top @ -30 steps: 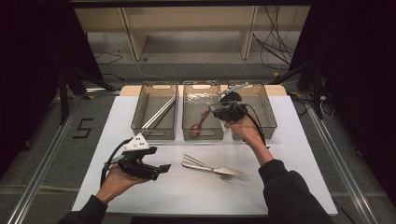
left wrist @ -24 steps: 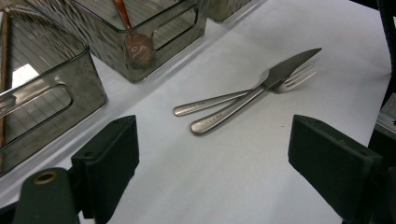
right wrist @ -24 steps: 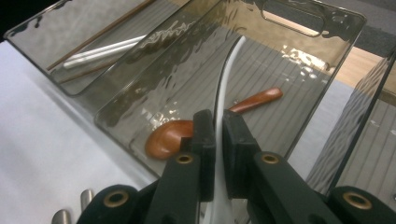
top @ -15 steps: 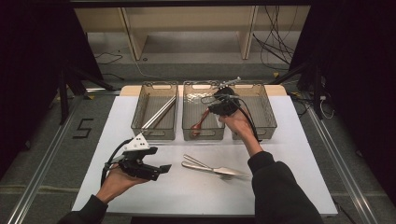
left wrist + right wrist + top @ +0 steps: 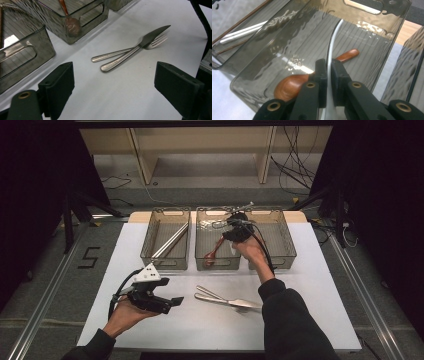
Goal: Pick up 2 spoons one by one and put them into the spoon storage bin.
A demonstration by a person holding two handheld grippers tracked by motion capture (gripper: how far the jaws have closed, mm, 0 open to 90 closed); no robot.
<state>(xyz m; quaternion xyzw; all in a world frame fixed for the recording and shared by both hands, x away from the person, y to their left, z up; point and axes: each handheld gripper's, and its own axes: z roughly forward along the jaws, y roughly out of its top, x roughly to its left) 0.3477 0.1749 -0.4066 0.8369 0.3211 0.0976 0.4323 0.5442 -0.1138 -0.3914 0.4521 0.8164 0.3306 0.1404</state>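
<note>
My right gripper (image 5: 329, 66) is shut on a thin white utensil (image 5: 333, 35), seen edge-on and curving up from between the pads. It hangs over the middle clear bin (image 5: 216, 265), where a brown wooden spoon (image 5: 292, 86) lies on the floor. In the high view the right gripper (image 5: 235, 227) is above that bin's far right part. My left gripper (image 5: 175, 301) hovers open over the white table at the near left, nothing between its fingers. A steel knife (image 5: 135, 51) and fork (image 5: 112, 53) lie crossed on the table ahead of it.
Three clear bins stand in a row at the back. The left bin (image 5: 166, 262) holds long sticks (image 5: 170, 240), and the right bin (image 5: 280, 240) stands beside my right hand. The knife and fork (image 5: 225, 299) lie mid-table between the two arms.
My right gripper has moved left and a little down with the white utensil, from the edge between two bins to over the middle one. The left gripper has stayed put.
</note>
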